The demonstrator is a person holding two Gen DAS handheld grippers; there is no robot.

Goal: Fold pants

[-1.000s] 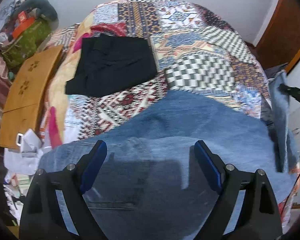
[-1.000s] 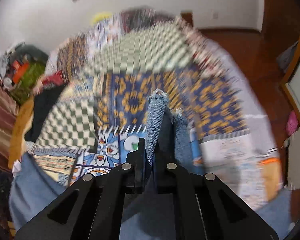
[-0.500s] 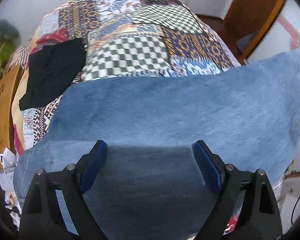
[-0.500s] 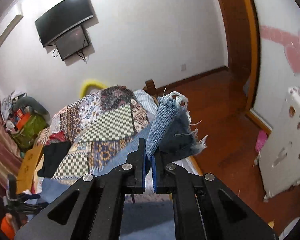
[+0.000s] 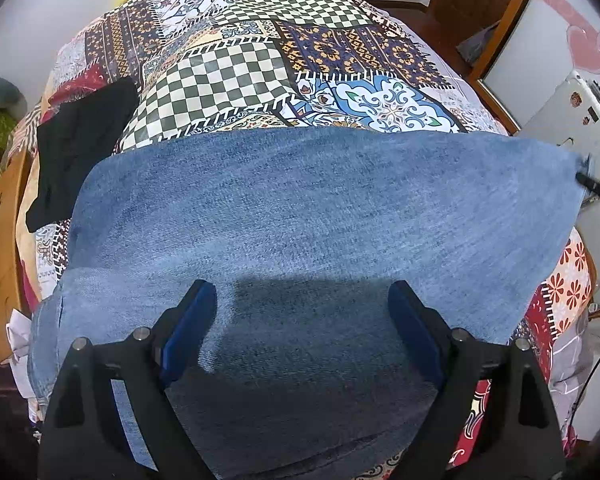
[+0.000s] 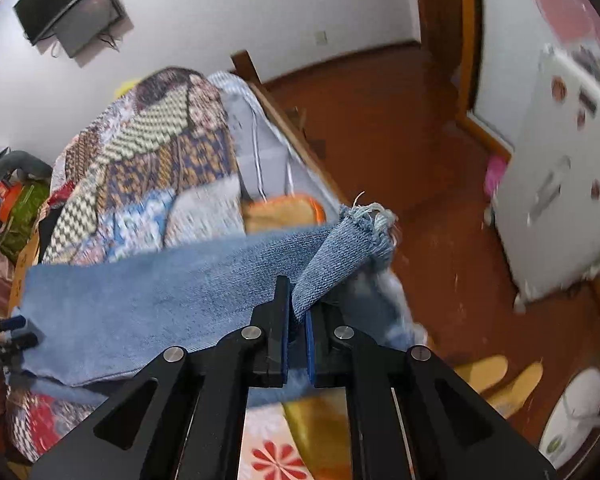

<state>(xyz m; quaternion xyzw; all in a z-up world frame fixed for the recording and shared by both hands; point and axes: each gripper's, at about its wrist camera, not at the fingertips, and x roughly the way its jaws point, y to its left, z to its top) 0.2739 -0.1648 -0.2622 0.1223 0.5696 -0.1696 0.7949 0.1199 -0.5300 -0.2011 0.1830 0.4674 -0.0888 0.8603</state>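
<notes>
Blue denim pants [image 5: 308, 216] lie across the near part of a patchwork bed, the leg stretched out to the right. My left gripper [image 5: 300, 312] is open and hovers over the waist end; its blue pads [image 5: 188, 320] stand wide apart with denim beneath. My right gripper [image 6: 296, 320] is shut on the frayed hem [image 6: 356, 240] of the pants and holds the leg [image 6: 160, 300] taut above the bed's right side. The right gripper's tip also shows at the far right of the left wrist view [image 5: 596, 190].
A folded black garment [image 5: 80, 144] lies on the patchwork bedspread [image 5: 260, 52] at the left. A wooden board [image 5: 0, 240] stands off the bed's left side. A white fridge [image 6: 560, 184], wooden floor [image 6: 400, 120] and slippers [image 6: 500, 376] are on the right.
My right gripper has swung the hem out to the right and lower, pulling the leg flat and taut. The left gripper stayed open over the waist.
</notes>
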